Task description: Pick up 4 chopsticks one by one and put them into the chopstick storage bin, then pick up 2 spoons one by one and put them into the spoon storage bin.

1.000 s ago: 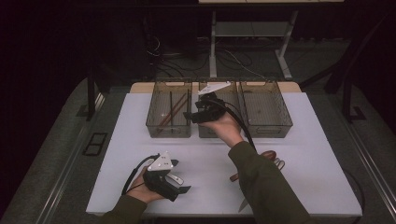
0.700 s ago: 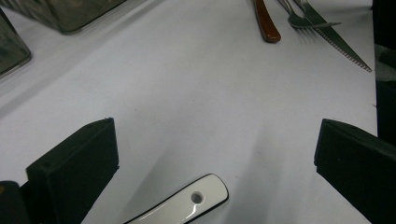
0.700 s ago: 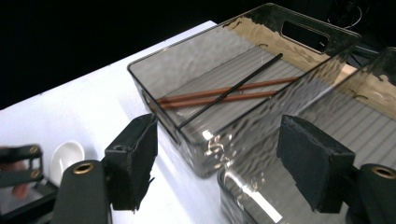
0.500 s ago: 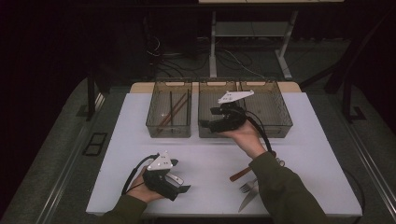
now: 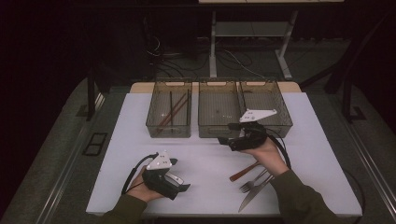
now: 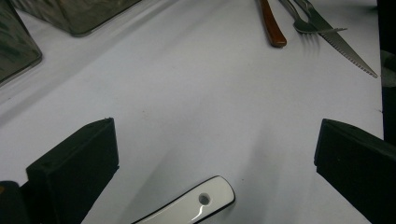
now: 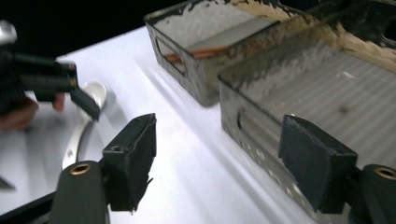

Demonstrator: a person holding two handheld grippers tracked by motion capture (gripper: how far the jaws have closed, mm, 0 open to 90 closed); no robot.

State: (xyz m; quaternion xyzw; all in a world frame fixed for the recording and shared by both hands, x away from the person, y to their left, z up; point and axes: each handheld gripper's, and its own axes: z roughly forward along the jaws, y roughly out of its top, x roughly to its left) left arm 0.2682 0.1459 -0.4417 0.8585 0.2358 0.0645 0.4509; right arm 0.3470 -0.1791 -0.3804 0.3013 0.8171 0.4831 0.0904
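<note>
My left gripper [image 5: 181, 185] rests low on the white table near its front left, jaws open wide. A white spoon [image 6: 194, 206] lies on the table between them, its handle with a small hole untouched by the pads. My right gripper [image 5: 227, 134] hovers just in front of the middle bin [image 5: 218, 110], pointing left, jaws open with nothing between them [image 7: 219, 135]. A brown-handled utensil [image 5: 243, 171], a fork [image 5: 252, 182] and a serrated knife [image 5: 254, 193] lie together under the right forearm.
Three clear bins stand in a row at the back of the table: the left bin [image 5: 154, 122] holds chopsticks, and the right bin [image 5: 280, 119] stands beside the middle one. In the right gripper view the left gripper [image 7: 46, 79] shows at far left over the spoon's bowl [image 7: 95, 91].
The right hand has drawn back from over the middle bin, moving right and toward the table's front and sinking a little. The left hand has stayed put.
</note>
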